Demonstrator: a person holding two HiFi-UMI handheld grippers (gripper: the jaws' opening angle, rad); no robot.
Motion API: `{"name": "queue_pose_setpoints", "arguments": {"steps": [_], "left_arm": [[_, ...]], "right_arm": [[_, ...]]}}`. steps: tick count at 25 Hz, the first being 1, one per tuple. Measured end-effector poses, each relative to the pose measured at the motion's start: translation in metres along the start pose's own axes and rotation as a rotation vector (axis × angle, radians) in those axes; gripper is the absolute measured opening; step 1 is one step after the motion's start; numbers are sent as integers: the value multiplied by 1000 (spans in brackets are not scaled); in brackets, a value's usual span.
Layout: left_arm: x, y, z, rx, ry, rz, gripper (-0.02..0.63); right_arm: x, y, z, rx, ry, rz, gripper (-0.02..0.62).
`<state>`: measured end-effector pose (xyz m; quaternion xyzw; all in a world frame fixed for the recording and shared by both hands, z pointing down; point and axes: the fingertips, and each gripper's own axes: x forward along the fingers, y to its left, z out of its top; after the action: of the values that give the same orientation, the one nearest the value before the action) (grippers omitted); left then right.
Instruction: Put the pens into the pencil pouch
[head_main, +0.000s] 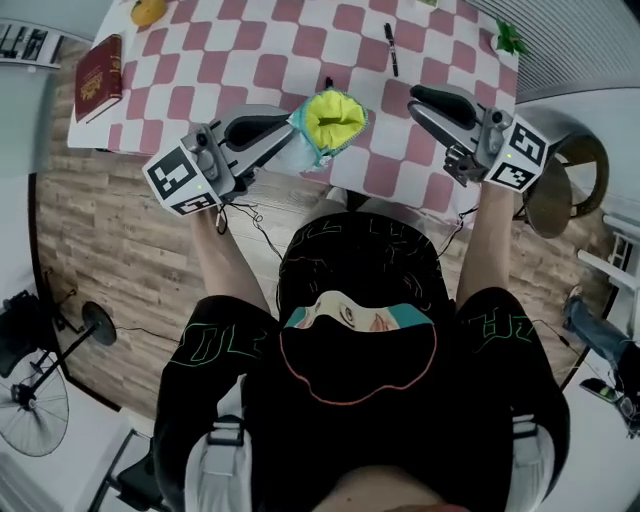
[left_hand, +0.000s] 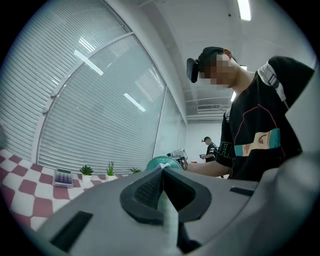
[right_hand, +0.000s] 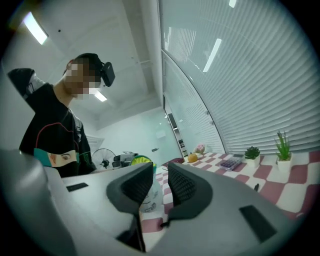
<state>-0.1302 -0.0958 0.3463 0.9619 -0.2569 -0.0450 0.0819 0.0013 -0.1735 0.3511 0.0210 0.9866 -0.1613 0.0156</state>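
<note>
Nearest, the person's black shirt (head_main: 360, 290) fills the foreground, with the checkered table (head_main: 250, 50) beyond. Over its near edge the left tongs (head_main: 292, 135) pinch the pouch (head_main: 335, 118) by its rim, mouth gaping upward. The right tongs (head_main: 415, 100) stand spread and empty. Best to hold that mouth steady while the right fetches the pen (head_main: 391, 50) lying farther up the table. Whether any pens are inside the pouch is hidden.

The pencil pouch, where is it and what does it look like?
Find the pink-and-white checked table, then look near its front edge, close to the person. The pencil pouch is held there, pinched by the left gripper. It is the only soft bag, gaping open with bright yellow inside.
</note>
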Motion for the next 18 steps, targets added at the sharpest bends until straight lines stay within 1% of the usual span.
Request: {"name": "queue_pose_setpoints", "arguments": {"steps": [3, 6, 11, 13, 18], "left_arm": [[-16, -1, -6, -13, 7, 40, -2], [-29, 0, -12, -24, 11, 84, -1], [-47, 4, -19, -44, -9, 167, 0], [-52, 6, -21, -47, -16, 186, 0], [-60, 6, -24, -51, -44, 238, 0]], "right_arm": [[12, -25, -9, 32, 40, -119, 77], [23, -55, -25, 75, 133, -264, 77], [52, -86, -55, 96, 304, -406, 77], [65, -94, -66, 99, 357, -450, 77], [94, -101, -101, 125, 513, -479, 77]]}}
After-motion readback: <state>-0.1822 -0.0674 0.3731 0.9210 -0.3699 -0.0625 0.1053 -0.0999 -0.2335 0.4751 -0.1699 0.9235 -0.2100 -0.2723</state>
